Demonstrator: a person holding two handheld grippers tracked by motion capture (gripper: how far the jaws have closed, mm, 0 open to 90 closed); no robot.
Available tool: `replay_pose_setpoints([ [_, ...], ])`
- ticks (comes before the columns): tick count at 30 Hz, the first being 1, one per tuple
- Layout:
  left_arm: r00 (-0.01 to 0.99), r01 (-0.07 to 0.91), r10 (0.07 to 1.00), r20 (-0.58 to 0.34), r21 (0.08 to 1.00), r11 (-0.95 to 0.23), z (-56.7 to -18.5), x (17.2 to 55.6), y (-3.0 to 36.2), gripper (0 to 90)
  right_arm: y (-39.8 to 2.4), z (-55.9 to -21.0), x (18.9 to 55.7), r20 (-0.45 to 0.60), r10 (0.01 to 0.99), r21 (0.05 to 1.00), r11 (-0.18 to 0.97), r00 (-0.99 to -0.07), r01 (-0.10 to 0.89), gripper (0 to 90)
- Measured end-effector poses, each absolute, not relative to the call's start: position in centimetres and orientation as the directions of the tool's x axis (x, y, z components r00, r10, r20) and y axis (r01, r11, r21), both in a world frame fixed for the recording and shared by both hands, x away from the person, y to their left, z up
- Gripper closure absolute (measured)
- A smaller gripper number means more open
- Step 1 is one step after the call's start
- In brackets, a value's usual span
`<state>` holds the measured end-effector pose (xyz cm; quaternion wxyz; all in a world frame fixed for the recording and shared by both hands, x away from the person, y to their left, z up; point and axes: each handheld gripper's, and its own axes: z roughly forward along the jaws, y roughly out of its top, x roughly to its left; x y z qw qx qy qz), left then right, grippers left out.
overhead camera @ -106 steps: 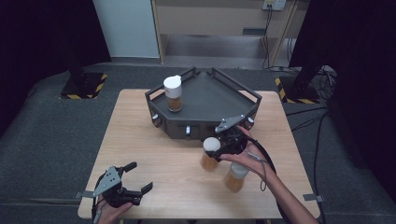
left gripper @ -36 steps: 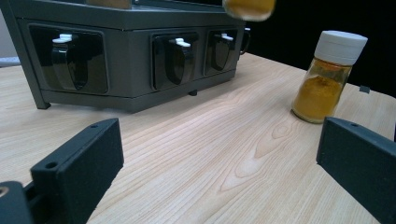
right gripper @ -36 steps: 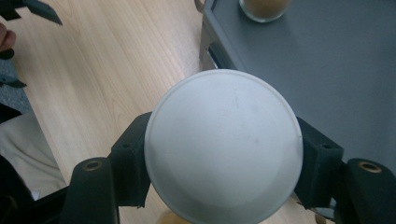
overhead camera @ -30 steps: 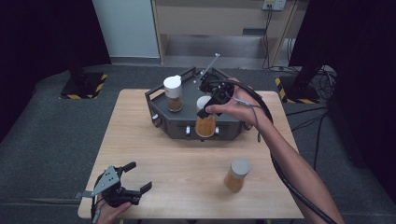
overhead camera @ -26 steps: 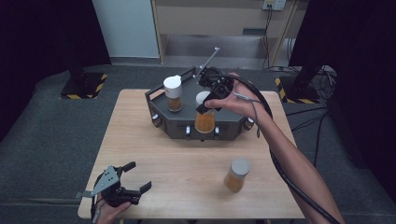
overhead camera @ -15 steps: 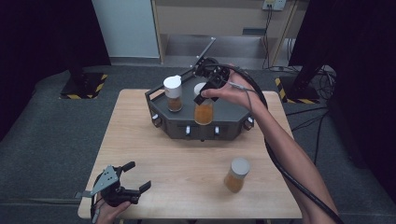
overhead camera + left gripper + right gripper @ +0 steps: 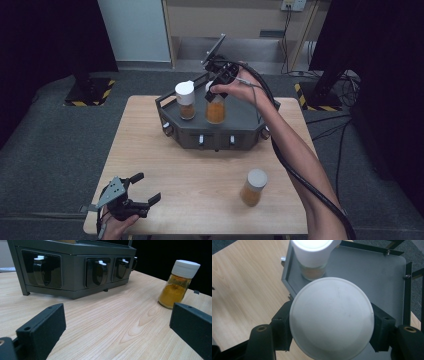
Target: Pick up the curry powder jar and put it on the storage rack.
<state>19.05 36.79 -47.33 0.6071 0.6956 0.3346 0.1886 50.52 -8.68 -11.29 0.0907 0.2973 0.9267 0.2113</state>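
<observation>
A dark grey rack [image 7: 220, 131] stands at the table's far middle. One white-lidded jar of orange powder [image 7: 185, 100] stands on its top at the left. My right gripper [image 7: 217, 93] is shut on a second such jar [image 7: 216, 111], held upright just right of the first; I cannot tell whether it touches the rack. In the right gripper view its white lid [image 7: 331, 317] sits between both jaws, over the rack's top [image 7: 374, 275]. A third jar [image 7: 253, 187] stands on the table at the front right. My left gripper [image 7: 142, 192] rests open at the front left corner.
The wooden table [image 7: 190, 190] has bare room between the rack and the front edge. In the left gripper view the rack's front [image 7: 72, 272] shows several black clips with white tips, and the third jar [image 7: 178, 283] stands off to the right.
My right gripper lifted a jar from the front right of the table and carried it back onto the rack beside the first jar. The left gripper stayed still.
</observation>
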Motion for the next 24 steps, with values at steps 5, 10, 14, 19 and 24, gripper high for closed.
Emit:
replay_pose_setpoints([
  [5, 0.705, 0.237, 0.694, -0.146, 0.971, -0.036, -47.4, 19.1, 36.8, 0.0, -8.6, -12.1, 51.7, -0.042, 0.617, 0.456, 0.711, -0.785, 0.535, 33.6],
  [10, 0.705, 0.236, 0.694, -0.146, 0.971, -0.035, -47.4, 19.1, 36.9, 0.0, -8.4, -13.0, 53.0, -0.045, 0.639, 0.455, 0.698, -0.768, 0.553, 33.6],
  [14, 0.704, 0.237, 0.694, -0.148, 0.971, -0.034, -47.4, 19.1, 36.9, 0.0, -8.1, -13.6, 53.7, -0.058, 0.643, 0.449, 0.700, -0.764, 0.555, 33.5],
  [19, 0.703, 0.237, 0.695, -0.149, 0.971, -0.032, -47.4, 19.1, 37.0, 0.0, -8.0, -14.3, 54.3, -0.054, 0.655, 0.449, 0.690, -0.754, 0.568, 33.6],
  [24, 0.702, 0.238, 0.696, -0.152, 0.971, -0.028, -47.4, 19.1, 37.0, 0.0, -7.7, -14.8, 54.6, -0.058, 0.655, 0.443, 0.693, -0.754, 0.568, 33.5],
])
